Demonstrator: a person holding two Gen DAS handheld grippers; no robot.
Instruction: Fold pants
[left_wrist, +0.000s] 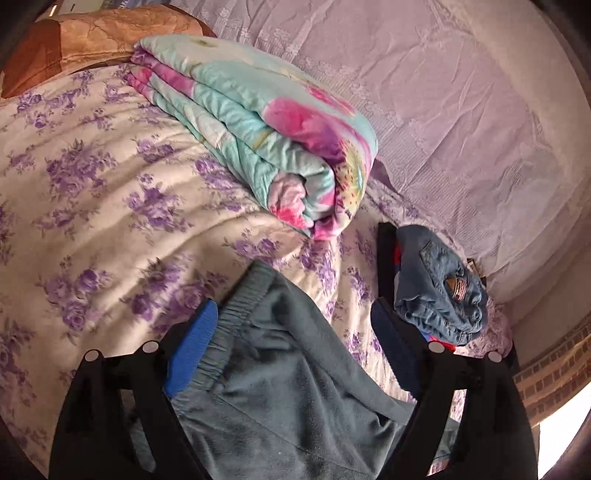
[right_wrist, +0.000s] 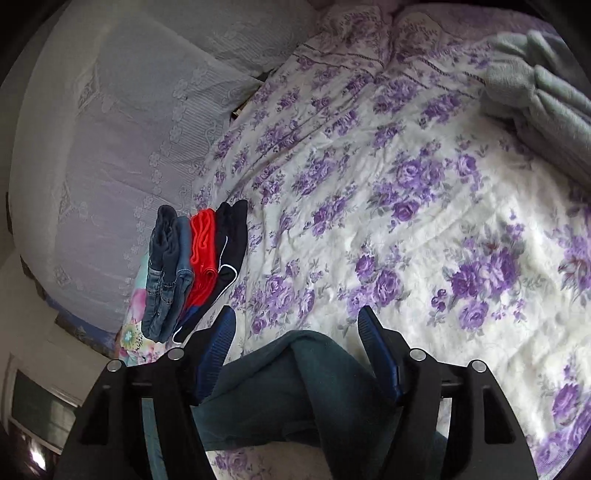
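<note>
The bed (right_wrist: 406, 229) lay under me, the biggest thing in sight, covered by a white sheet printed with purple roses. Along its far side ran a pale lilac lace cover (left_wrist: 461, 110), wrinkled and draped. On the sheet sat a folded quilt (left_wrist: 266, 125) in turquoise with pink flowers, and past its far end a brown patterned cushion (left_wrist: 74, 40). A grey knitted blanket (right_wrist: 546, 96) was bunched at the upper right edge of my right view.

The teal fleece pants (left_wrist: 280, 369) lay close in front of me on the floral sheet. Their gathered elastic waistband sat beside my left claw (left_wrist: 295, 332), whose fingers stood wide apart, the left blue pad (left_wrist: 192, 350) touching the waistband edge and the other finger well off the cloth. My right claw (right_wrist: 295, 332) was also spread wide, with a rounded fold of the same pants (right_wrist: 295, 369) bulging up between its fingers; neither pad pressed the fabric, as far as I could see.

Near the lace cover stood a stack of folded clothes (right_wrist: 192, 273): blue jeans (left_wrist: 439, 288) on top, then a red garment (right_wrist: 201, 254), then a dark navy piece with white piping (right_wrist: 229, 251).
</note>
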